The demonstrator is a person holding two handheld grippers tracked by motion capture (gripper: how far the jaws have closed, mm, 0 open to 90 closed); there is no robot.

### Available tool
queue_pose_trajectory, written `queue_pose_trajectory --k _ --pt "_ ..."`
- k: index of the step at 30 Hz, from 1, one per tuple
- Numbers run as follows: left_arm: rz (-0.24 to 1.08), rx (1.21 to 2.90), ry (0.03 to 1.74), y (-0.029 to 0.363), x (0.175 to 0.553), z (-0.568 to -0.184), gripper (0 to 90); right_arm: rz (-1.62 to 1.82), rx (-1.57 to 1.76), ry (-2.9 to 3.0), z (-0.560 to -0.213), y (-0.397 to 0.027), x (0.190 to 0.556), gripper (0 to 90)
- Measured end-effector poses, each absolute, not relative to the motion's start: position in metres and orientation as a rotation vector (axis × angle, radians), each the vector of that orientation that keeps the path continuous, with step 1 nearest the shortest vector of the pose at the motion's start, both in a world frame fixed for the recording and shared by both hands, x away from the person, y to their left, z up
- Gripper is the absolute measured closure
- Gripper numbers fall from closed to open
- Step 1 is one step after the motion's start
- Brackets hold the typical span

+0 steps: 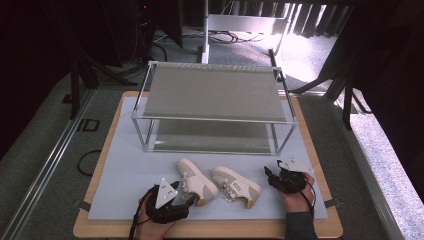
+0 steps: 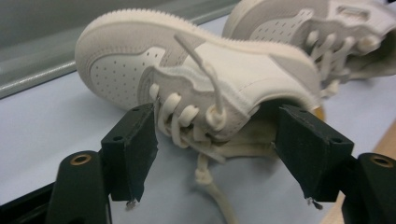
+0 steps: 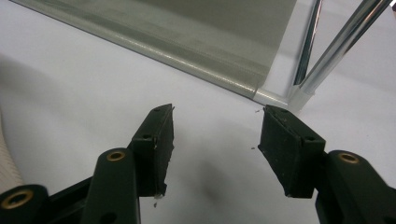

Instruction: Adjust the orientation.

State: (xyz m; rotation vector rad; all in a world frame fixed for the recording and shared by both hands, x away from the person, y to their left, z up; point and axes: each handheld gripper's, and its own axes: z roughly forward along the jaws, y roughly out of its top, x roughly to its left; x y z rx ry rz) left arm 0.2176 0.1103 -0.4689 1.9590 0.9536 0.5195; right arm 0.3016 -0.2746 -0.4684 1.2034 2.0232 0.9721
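Two grippers are on the table, and the left gripper [image 1: 192,199] is the one that matters. Its jaws are spread and sit either side of the heel end of the left shoe [image 2: 196,84]; in the left gripper view the pads don't look like they're pressing on anything, with one pad beside the laces and the other at the open collar, so the shoe is between them but not pinched. That shoe lies just ahead of the tool with its toe pointing away and a bit left toward the rack [image 1: 212,107], so its long axis runs roughly in line with the jaws. A loose lace [image 2: 212,186] trails on the mat right between the pads, so it could easily get caught in a grab.

Right next to it, near but apart, is the second shoe [image 1: 236,186], toe pointing toward the left one. The right gripper [image 1: 270,177] sits beyond that shoe on the right, jaws spread with nothing but white mat [image 3: 70,93] between them, aimed at the rack's lower shelf. Left hand is clearly nearer the left shoe. Nothing stands between the shoes and the rack's two shelves, which look bare.
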Motion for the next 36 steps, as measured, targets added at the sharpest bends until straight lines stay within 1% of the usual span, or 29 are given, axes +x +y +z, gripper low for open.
queue_pose_trajectory --k 7,11,16,18,21,22,24,28,29,31,36 --pt "0.511 1.950 1.003 0.104 0.224 -0.476 25.9 0.969 1.204 2.018 -0.469 -0.276 0.302 43.6" --pt "0.531 1.955 1.033 0.097 0.229 -0.480 22.6 0.965 1.206 2.017 -0.469 -0.276 0.302 43.5" --pt "0.539 1.942 1.080 0.093 0.236 -0.483 22.1 0.964 1.208 2.016 -0.470 -0.277 0.302 43.3" --pt "0.517 1.933 1.091 0.095 0.239 -0.484 22.4 0.961 1.209 2.016 -0.470 -0.277 0.302 43.3" --pt "0.505 1.925 1.087 0.098 0.241 -0.483 27.0 0.960 1.210 2.017 -0.470 -0.277 0.302 43.3" --pt "0.506 1.920 1.085 0.099 0.240 -0.482 30.4 0.960 1.210 2.018 -0.470 -0.277 0.302 43.3" --pt "0.523 1.912 1.089 0.101 0.239 -0.479 33.9 0.959 1.210 2.019 -0.471 -0.277 0.302 43.3" --pt "0.532 1.874 1.102 0.108 0.239 -0.474 47.5 0.957 1.209 2.019 -0.471 -0.277 0.302 43.4" --pt "0.526 1.864 1.111 0.111 0.241 -0.471 47.5 0.957 1.208 2.019 -0.471 -0.277 0.302 43.4" --pt "0.517 1.863 1.120 0.114 0.243 -0.470 50.8 0.957 1.207 2.021 -0.471 -0.277 0.302 43.5" --pt "0.563 1.851 1.130 0.116 0.244 -0.465 61.6 0.956 1.205 2.022 -0.471 -0.277 0.302 43.6"
